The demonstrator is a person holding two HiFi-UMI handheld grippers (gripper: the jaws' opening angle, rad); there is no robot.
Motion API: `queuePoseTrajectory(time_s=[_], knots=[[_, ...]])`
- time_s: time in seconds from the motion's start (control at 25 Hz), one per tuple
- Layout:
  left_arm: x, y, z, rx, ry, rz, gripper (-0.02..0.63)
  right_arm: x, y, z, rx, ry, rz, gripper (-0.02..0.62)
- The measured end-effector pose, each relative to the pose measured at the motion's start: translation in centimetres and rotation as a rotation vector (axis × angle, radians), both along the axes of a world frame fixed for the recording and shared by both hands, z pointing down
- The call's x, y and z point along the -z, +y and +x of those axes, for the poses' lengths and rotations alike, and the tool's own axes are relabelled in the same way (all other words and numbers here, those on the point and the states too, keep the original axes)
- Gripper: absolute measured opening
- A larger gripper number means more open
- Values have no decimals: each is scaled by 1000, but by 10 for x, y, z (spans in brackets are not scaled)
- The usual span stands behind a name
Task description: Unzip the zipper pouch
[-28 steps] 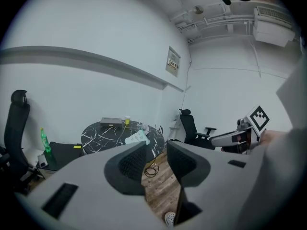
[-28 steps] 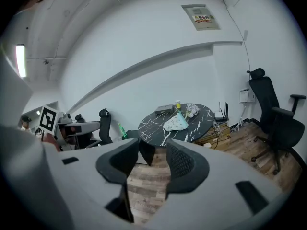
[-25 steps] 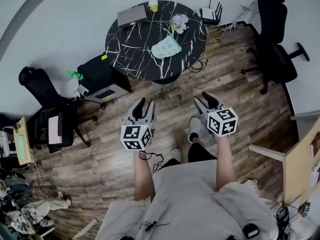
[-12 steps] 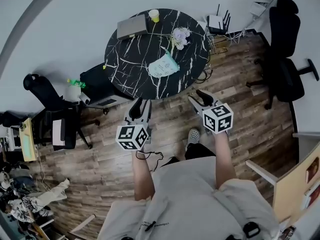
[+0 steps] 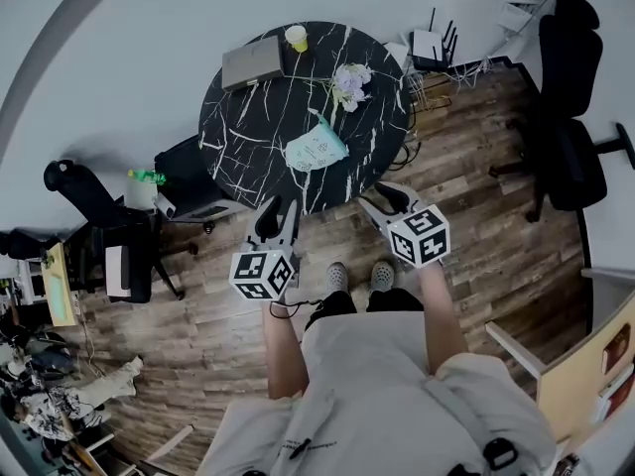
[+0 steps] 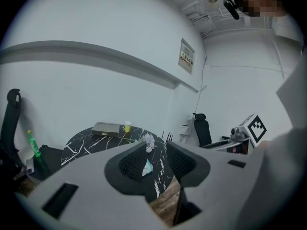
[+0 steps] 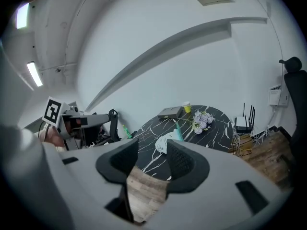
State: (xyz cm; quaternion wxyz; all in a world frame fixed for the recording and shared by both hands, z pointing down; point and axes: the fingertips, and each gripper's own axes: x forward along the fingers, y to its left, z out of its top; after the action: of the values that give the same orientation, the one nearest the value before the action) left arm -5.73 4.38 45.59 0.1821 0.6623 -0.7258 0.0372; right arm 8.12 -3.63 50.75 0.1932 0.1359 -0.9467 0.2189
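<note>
Far left, a black office chair (image 5: 79, 188) stands by the wall, with a green bottle (image 5: 146, 177) near it. Next comes the left gripper (image 5: 281, 209), held out in front of the person just short of the round black marble table (image 5: 248, 117). Its jaws stand well apart with nothing clamped between them; in the left gripper view (image 6: 156, 152) the only thing showing in the gap is the tabletop further off.

On the far side of the table lies a flat grey thing, a closed laptop (image 5: 251, 62) as far as I can judge from here, with a yellow cup (image 5: 296, 37) just beside it. The zipper pouch (image 5: 316, 150), pale teal and white, lies flat on the near part of the tabletop, roughly between the lines of the two grippers and touched by neither. It peeks through the left jaws' gap (image 6: 147, 168) and sits just above the right jaws' gap (image 7: 164, 143). A bunch of pale flowers (image 5: 349, 79) lies beyond it, toward the right.

The right gripper (image 5: 382, 198) hangs over the wooden floor (image 5: 496, 236) at the table's near edge, jaws likewise spread wide and empty (image 7: 152, 150). Past the table stands a router (image 5: 429, 50), and a second office chair (image 5: 573, 117) is at the far right.
</note>
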Motion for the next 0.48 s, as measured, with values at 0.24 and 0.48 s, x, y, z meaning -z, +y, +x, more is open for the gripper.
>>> queuePoseTrajectory(time_s=[0.24,0.48], knots=[[-9,-33,-25,-28,16,13,141,-1,-37,-15,-30,1,22,192],[-23,-90,-68,-122,26,6,141,-10,-86,-44,-109,-39,4,192]])
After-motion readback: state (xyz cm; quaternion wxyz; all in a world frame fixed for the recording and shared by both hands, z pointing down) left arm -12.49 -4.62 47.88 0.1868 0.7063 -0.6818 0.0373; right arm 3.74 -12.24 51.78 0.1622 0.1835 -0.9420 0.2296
